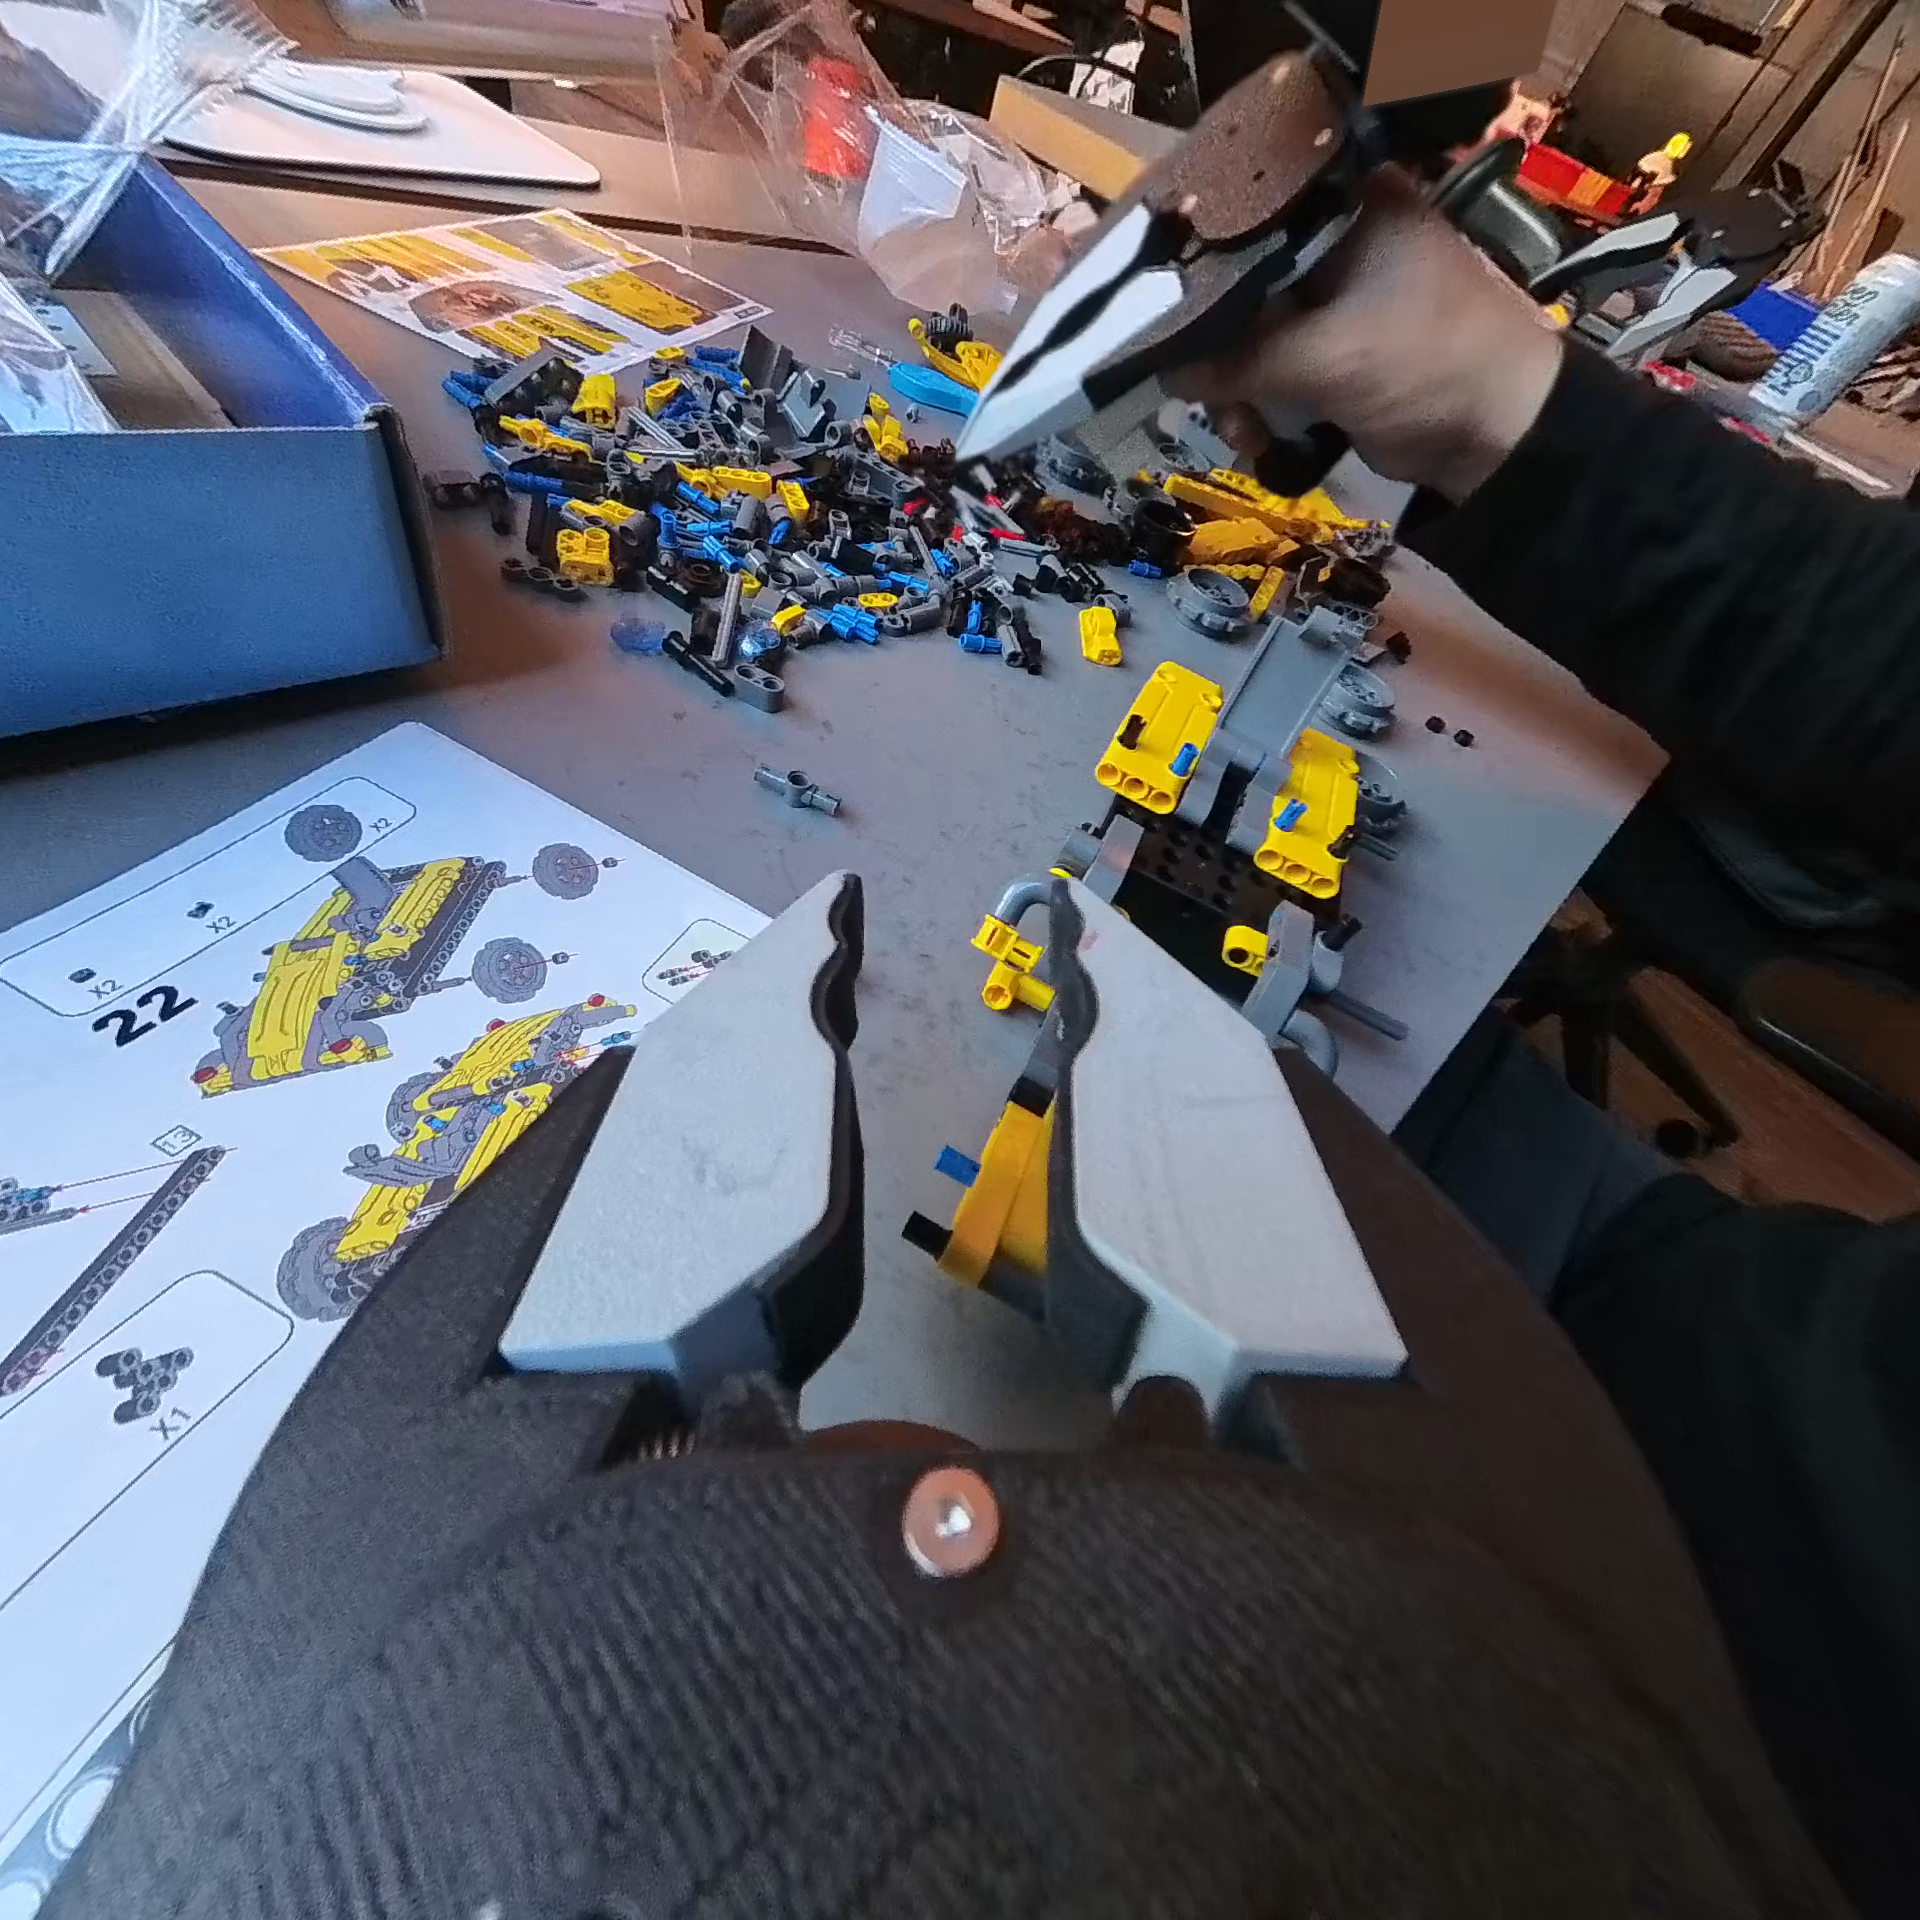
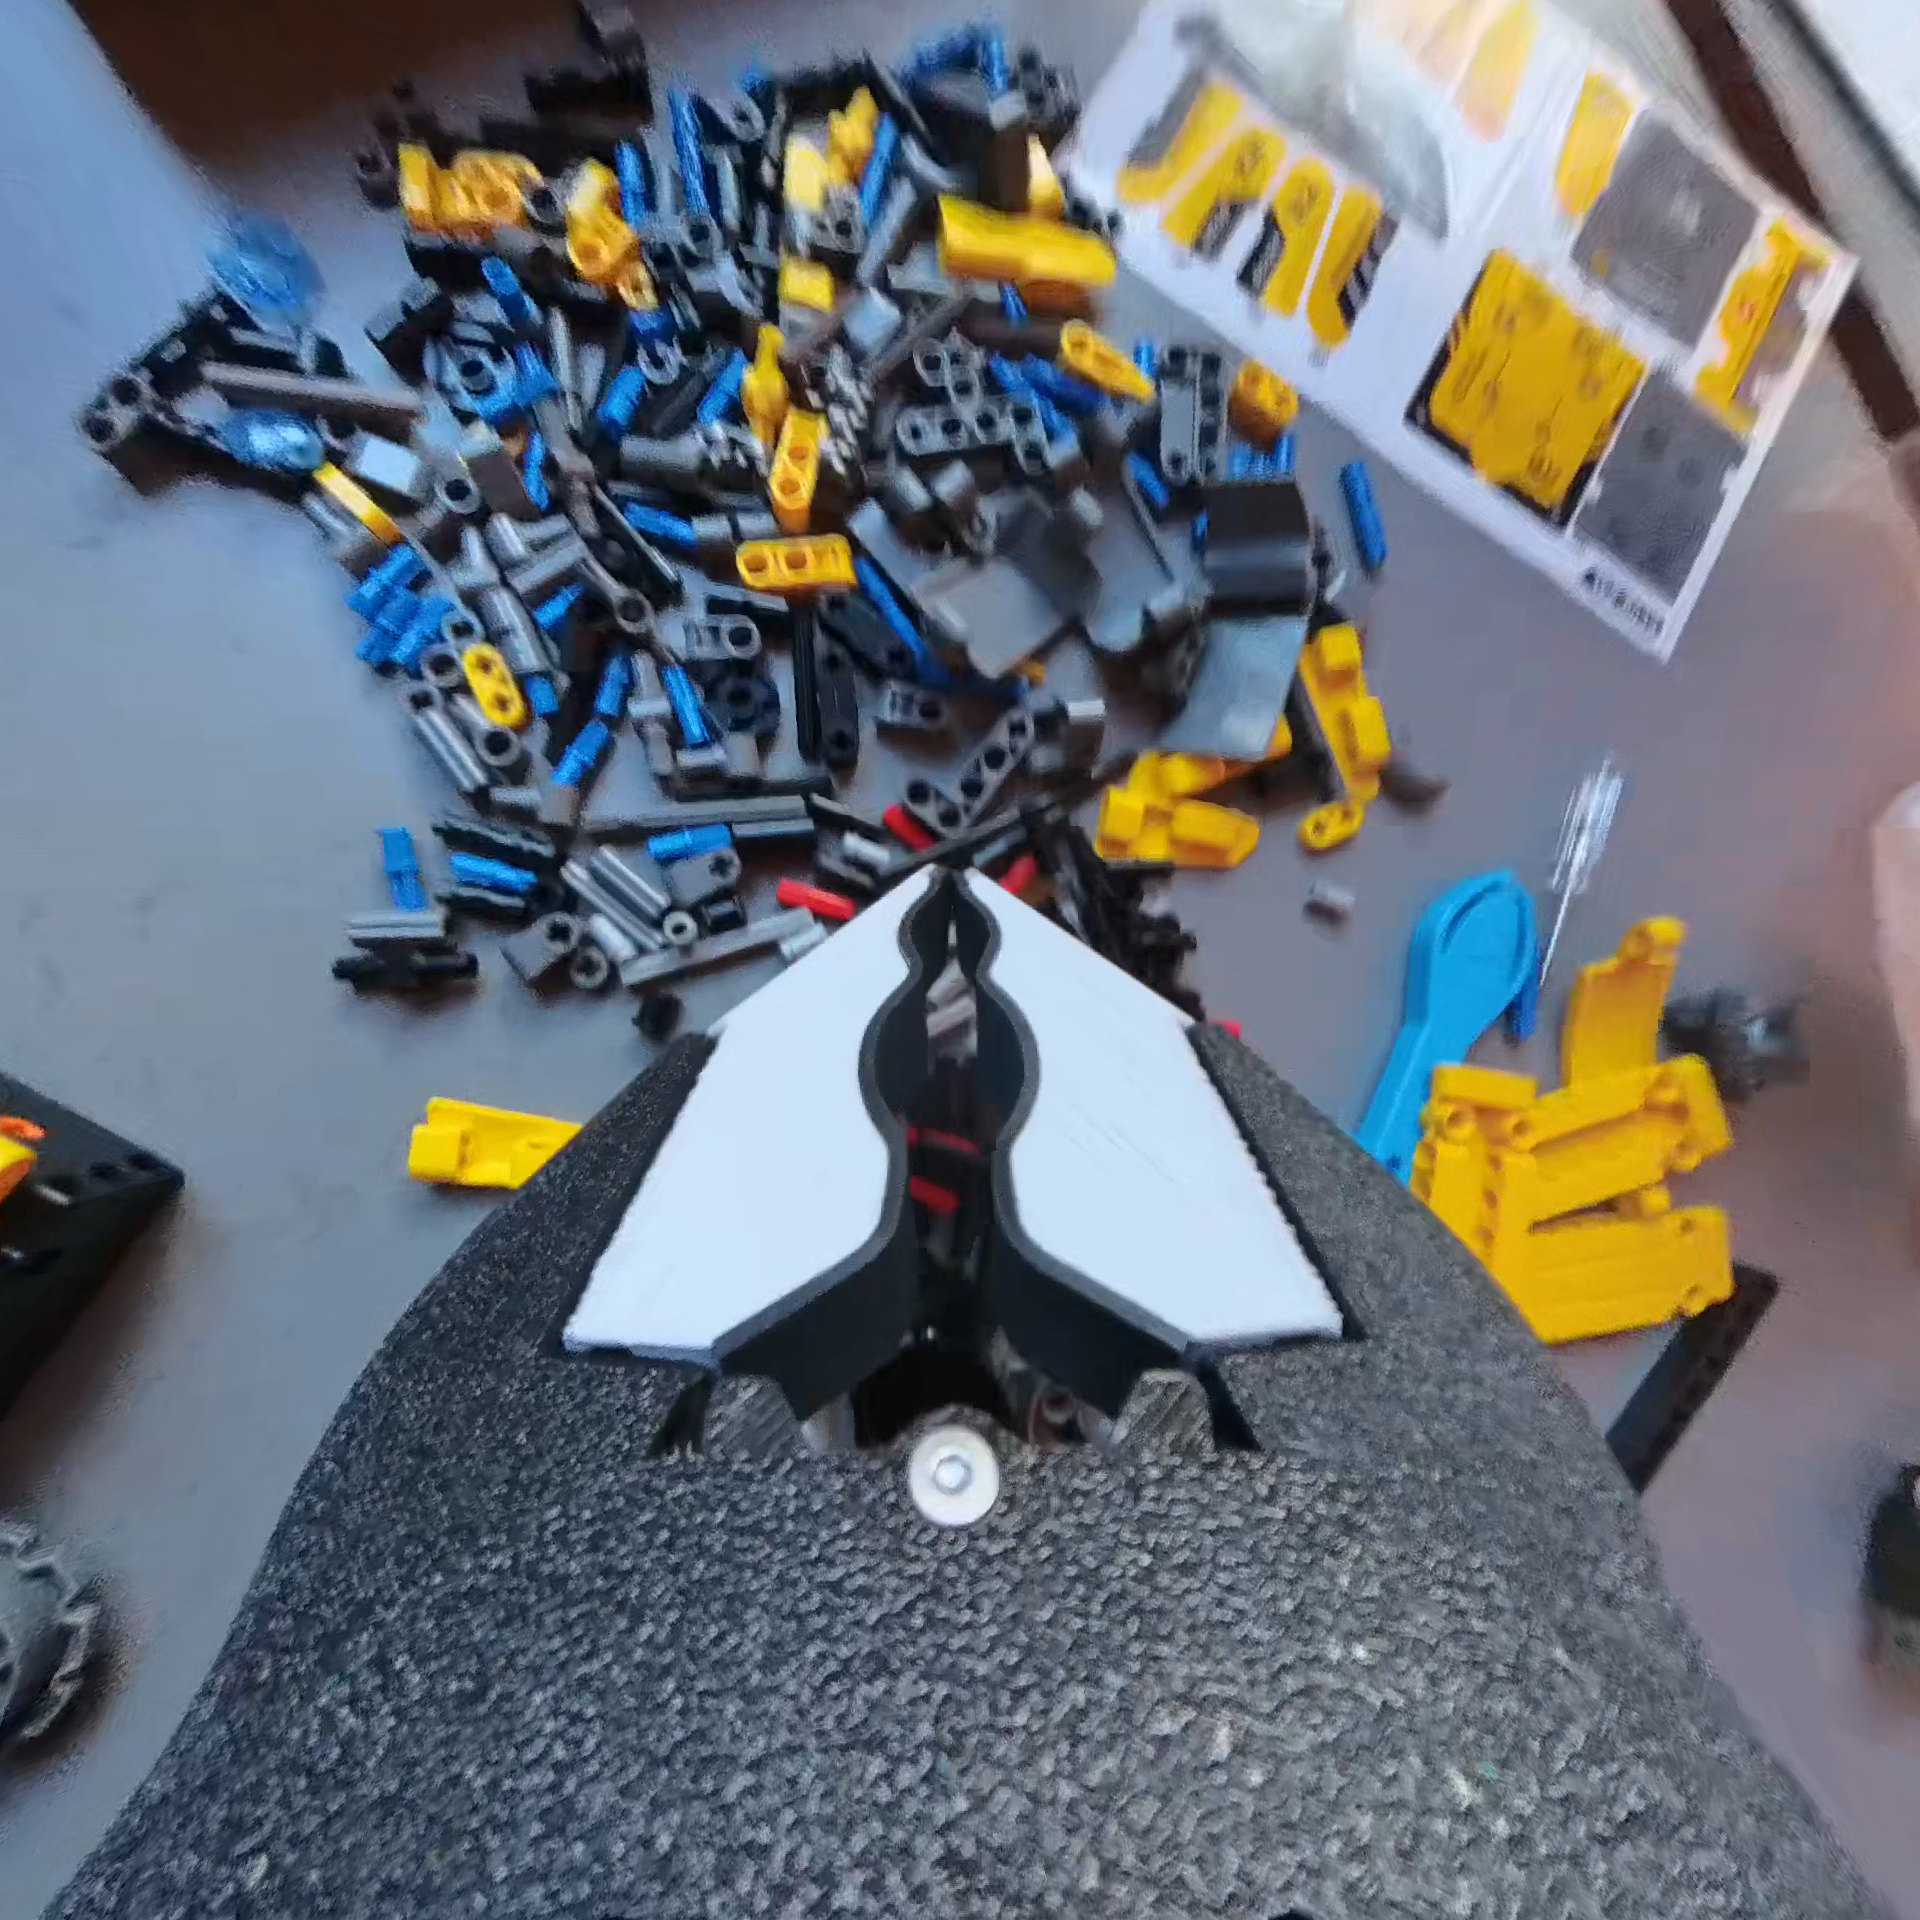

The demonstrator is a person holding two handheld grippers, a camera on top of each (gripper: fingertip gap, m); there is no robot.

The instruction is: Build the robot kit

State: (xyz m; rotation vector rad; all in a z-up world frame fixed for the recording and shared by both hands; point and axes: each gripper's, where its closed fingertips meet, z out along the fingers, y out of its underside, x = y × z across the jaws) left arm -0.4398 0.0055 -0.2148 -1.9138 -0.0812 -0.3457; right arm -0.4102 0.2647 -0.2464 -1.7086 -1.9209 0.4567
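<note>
My left gripper (image 1: 956,904) is open just above the grey table, in front of a partly built yellow, grey and black model (image 1: 1226,831). A yellow beam with black and blue pins (image 1: 997,1195) shows between its fingers, against the right one; I cannot tell whether it touches. My right gripper (image 2: 945,881), also in the left wrist view (image 1: 982,442), is shut. Its tips point down into the near edge of a pile of small blue, black, grey and yellow pieces (image 2: 790,499) (image 1: 790,520), by red pins and a thin black axle. Blur hides whether it pinches anything.
An open instruction booklet (image 1: 260,1039) lies at the left, a blue cardboard box (image 1: 208,540) behind it. A printed sheet (image 2: 1455,312) lies beyond the pile. A blue separator tool (image 2: 1455,997) and yellow panels (image 2: 1579,1174) lie to the right. The table edge (image 1: 1538,935) is near the model. There is about 25 cm between the tips of the two grippers.
</note>
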